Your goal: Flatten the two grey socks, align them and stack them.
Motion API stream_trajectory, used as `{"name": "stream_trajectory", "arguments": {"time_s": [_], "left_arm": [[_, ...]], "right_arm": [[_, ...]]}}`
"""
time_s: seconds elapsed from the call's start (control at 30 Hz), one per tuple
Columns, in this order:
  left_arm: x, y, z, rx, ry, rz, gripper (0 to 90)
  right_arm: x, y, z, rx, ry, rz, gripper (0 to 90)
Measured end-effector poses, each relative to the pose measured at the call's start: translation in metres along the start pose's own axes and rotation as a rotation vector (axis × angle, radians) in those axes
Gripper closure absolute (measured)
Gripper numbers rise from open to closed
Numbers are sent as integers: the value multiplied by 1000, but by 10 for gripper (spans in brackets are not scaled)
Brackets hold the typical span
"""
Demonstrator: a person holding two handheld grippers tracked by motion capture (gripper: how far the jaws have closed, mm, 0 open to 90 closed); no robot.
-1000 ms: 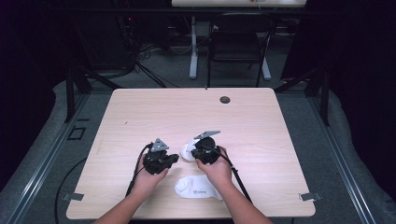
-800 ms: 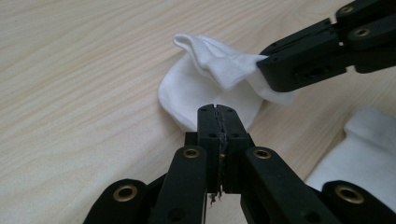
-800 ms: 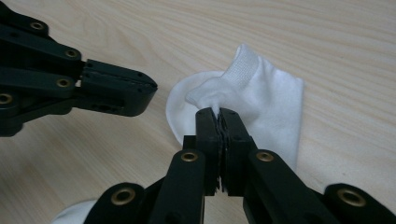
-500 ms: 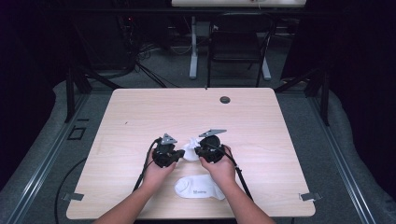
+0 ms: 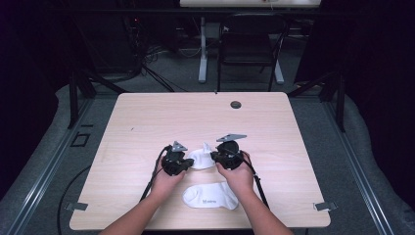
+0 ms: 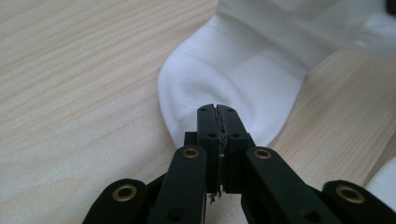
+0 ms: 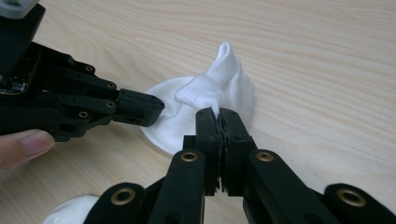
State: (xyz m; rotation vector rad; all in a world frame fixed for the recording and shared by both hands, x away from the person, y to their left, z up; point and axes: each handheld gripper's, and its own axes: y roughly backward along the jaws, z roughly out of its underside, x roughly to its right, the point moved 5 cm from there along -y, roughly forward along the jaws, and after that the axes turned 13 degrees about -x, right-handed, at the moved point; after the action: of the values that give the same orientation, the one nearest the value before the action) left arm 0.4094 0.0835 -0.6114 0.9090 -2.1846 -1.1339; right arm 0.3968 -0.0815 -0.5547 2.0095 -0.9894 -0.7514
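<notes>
Item: white sock point(image 5: 201, 157) lying mid-table between both hands, left gripper point(image 5: 184, 163) and right gripper point(image 5: 215, 156) each clamping shut on its opposite edges, risking thin fabric slipping free if pulling apart unevenly.

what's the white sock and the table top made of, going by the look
The sock held between the two hand-held grippers looks like soft knit fabric, probably cotton blend: matte white, it folds limply, and its raised cuff shows fine ribbing. The table top looks like pale wood-grain laminate rather than solid wood, though that is uncertain: even straight grain lines and a smooth, low-sheen surface.
</notes>
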Motion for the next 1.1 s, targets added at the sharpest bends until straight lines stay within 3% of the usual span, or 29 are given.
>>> {"name": "stream_trajectory", "arguments": {"time_s": [0.37, 0.7, 0.97, 1.1], "left_arm": [[-5, 0, 2, -3, -1, 5, 894], [-8, 2, 3, -9, -1, 9, 894], [-8, 2, 4, -4, -5, 2, 895], [-8, 2, 4, -4, -7, 2, 894]], "right_arm": [[25, 6, 17, 11, -56, 19, 881], [48, 2, 39, -26, -115, 45, 881], [56, -12, 54, -72, -139, 52, 880], [58, -14, 55, -81, -151, 43, 809]]}}
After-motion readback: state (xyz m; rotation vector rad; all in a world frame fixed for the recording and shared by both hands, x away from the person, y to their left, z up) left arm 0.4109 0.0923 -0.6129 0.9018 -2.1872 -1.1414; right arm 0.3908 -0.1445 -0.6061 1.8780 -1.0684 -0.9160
